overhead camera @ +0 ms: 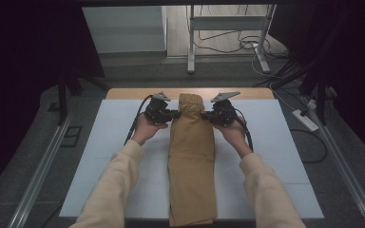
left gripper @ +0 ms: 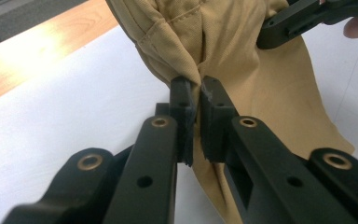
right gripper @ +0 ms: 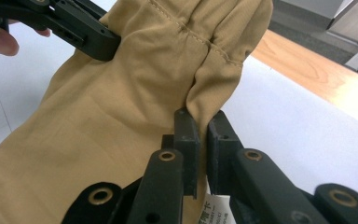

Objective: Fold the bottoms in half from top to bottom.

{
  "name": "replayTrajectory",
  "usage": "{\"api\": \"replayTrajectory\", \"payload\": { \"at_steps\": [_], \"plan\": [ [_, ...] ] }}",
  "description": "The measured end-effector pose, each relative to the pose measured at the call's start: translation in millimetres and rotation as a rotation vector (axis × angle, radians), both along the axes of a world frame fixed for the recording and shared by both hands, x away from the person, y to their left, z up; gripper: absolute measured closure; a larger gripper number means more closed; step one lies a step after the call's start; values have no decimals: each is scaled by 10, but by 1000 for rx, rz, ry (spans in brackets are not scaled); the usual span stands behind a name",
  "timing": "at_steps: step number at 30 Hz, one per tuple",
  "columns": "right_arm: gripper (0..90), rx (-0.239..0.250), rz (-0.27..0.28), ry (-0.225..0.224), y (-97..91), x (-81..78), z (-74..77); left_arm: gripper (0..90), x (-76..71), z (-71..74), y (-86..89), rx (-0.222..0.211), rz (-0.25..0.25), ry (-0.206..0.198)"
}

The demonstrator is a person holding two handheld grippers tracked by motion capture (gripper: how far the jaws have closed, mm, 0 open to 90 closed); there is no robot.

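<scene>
The tan trousers (overhead camera: 192,161) lie lengthwise down the middle of the white desk (overhead camera: 104,142), their far end pinched on either side by the left gripper (overhead camera: 175,114) and right gripper (overhead camera: 206,115), jaws clamped on cloth.

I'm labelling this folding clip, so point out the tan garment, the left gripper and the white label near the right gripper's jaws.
tan garment (overhead camera: 191,156): high view, middle of the folded cloth.
left gripper (left gripper: 196,88): left gripper view, between the tips pinching the garment's edge.
white label (right gripper: 216,207): right gripper view, printed tag below the jaws.
</scene>
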State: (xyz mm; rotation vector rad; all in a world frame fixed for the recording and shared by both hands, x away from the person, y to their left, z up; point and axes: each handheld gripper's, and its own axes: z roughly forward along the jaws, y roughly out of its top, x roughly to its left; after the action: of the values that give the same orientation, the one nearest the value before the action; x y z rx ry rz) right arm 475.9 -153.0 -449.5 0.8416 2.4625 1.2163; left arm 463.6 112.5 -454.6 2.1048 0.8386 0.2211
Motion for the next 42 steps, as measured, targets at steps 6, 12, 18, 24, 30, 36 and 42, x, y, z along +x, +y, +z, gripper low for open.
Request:
{"api": "replayTrajectory", "payload": {
  "at_steps": [6, 12, 18, 24, 30, 36, 42],
  "plan": [
    [841, -1, -4, -8, -6, 0, 7, 840, -5, 18, -2, -5, 3, -13],
    [841, 4, 0, -1, -25, -20, -27, 841, -25, -20, -16, -5, -4, -7],
    [842, 23, 6, 16, -57, -56, -73, 841, -82, -52, -9, -10, -14, -7],
    [843, 38, 16, 12, -78, -131, -66, 841, -185, -23, 0, -13, -27, -22],
    [844, 37, 29, 7, -88, -214, -54, 841, -285, -13, 5, -13, -41, -33],
    [845, 41, 41, 8, -106, -286, -45, 841, -382, -7, 4, -27, -54, -42],
    [845, 46, 47, 15, -122, -345, -59, 841, -443, -25, -1, -32, -64, -40]
  ]
}}
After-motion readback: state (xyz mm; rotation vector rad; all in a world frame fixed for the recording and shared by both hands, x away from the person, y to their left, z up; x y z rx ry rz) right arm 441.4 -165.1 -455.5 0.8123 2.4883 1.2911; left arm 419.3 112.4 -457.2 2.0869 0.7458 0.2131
